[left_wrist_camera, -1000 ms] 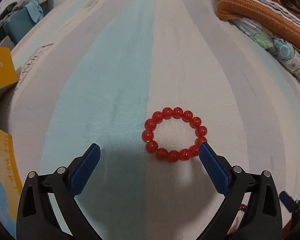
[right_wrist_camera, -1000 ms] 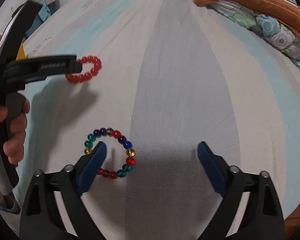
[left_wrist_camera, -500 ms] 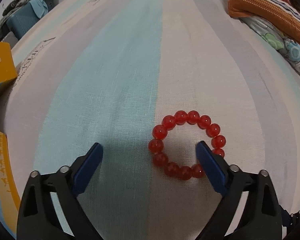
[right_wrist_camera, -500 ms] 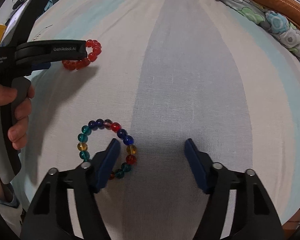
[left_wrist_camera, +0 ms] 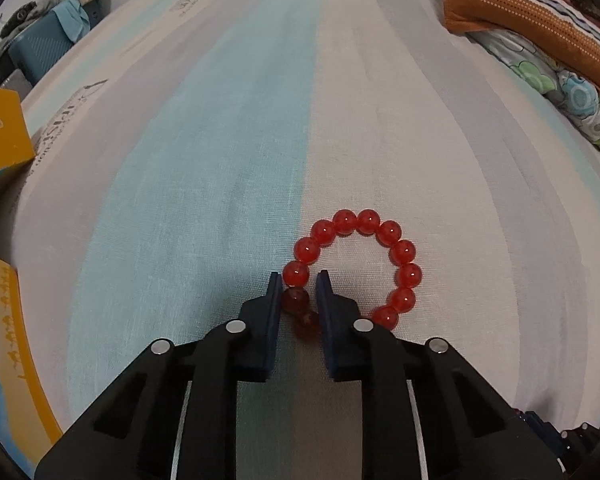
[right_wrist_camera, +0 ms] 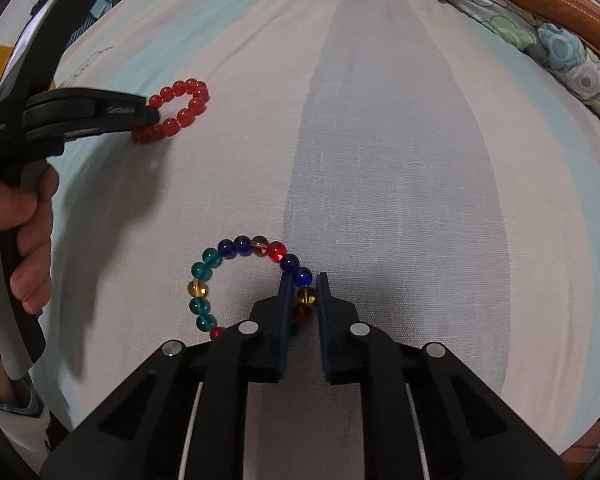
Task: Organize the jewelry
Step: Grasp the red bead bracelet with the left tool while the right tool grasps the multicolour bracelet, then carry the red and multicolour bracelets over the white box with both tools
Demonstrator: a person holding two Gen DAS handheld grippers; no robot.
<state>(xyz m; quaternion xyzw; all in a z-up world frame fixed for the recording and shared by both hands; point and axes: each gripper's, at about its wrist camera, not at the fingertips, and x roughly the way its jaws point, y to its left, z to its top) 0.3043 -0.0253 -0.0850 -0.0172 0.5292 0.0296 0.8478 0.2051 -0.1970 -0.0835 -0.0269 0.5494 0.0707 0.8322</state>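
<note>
A red bead bracelet (left_wrist_camera: 396,248) lies on the striped bed sheet (left_wrist_camera: 228,160). My left gripper (left_wrist_camera: 298,286) is shut on the bracelet's near-left beads, low on the sheet. The same bracelet (right_wrist_camera: 188,110) and left gripper (right_wrist_camera: 150,114) show at upper left in the right wrist view. A multicoloured bead bracelet (right_wrist_camera: 220,256) lies on the sheet in the right wrist view. My right gripper (right_wrist_camera: 303,284) is shut on its right side, pinching a yellow and a red bead.
A folded orange striped blanket (left_wrist_camera: 532,12) and a floral cloth (left_wrist_camera: 572,100) lie at the right edge of the bed. A yellow box (left_wrist_camera: 0,132) stands at the left. A teal bag (left_wrist_camera: 48,48) sits beyond the bed's far left corner.
Both grippers went from wide open to shut. The left closed on the red bracelet's near-left beads; the right shifted and closed on the multicoloured bracelet's right side.
</note>
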